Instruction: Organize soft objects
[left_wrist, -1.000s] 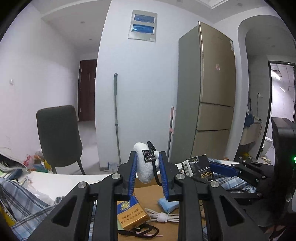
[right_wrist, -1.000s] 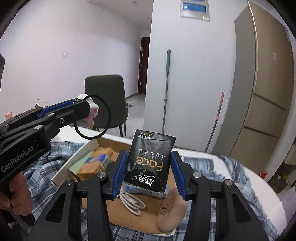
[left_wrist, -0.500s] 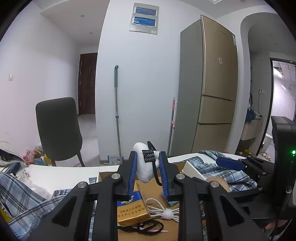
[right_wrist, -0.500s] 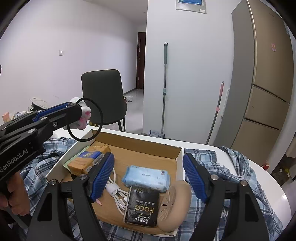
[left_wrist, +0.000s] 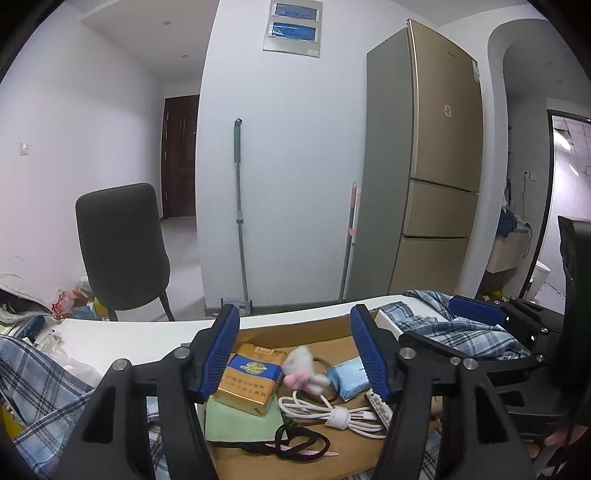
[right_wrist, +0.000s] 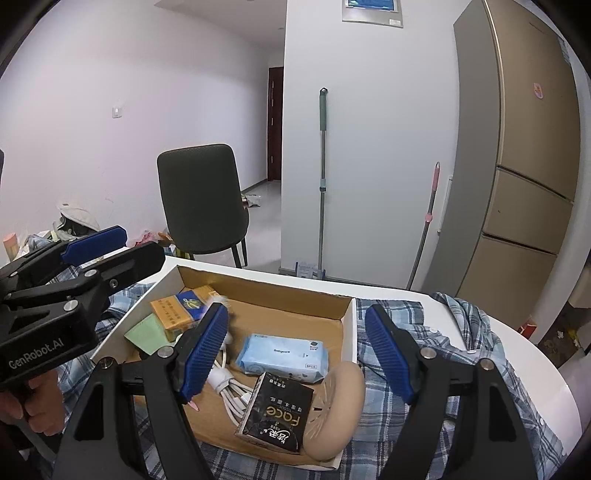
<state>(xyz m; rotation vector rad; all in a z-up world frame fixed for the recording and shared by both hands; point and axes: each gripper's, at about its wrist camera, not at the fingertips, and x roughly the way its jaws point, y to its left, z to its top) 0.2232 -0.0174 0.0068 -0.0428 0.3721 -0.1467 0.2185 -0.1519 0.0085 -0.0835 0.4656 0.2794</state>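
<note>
An open cardboard box (right_wrist: 350, 322) rests on a checked cloth on the white table. In the left wrist view my left gripper (left_wrist: 294, 317) hangs over the box with its jaws opening. A small white and pink plush toy (left_wrist: 303, 373) lies loose below them, touched by neither pad. My right gripper (right_wrist: 295, 317) stands open above the box with nothing between its fingers. Beneath it lie a black tissue pack (right_wrist: 277, 413), a blue wipes pack (right_wrist: 282, 354) and a round beige pad (right_wrist: 336, 406). The left gripper (right_wrist: 103, 247) shows at that view's left edge.
The box also holds a yellow carton (left_wrist: 251, 380), a green pad (left_wrist: 240, 421), a coiled white cable (left_wrist: 332, 410) and a black cord (left_wrist: 295, 443). A dark chair (right_wrist: 201, 199), a mop (right_wrist: 322, 177) and a fridge (right_wrist: 517, 166) stand beyond the table.
My left gripper opened and the plush toy dropped into the box. My right gripper opened earlier and let go of the black tissue pack, which now lies flat in the box.
</note>
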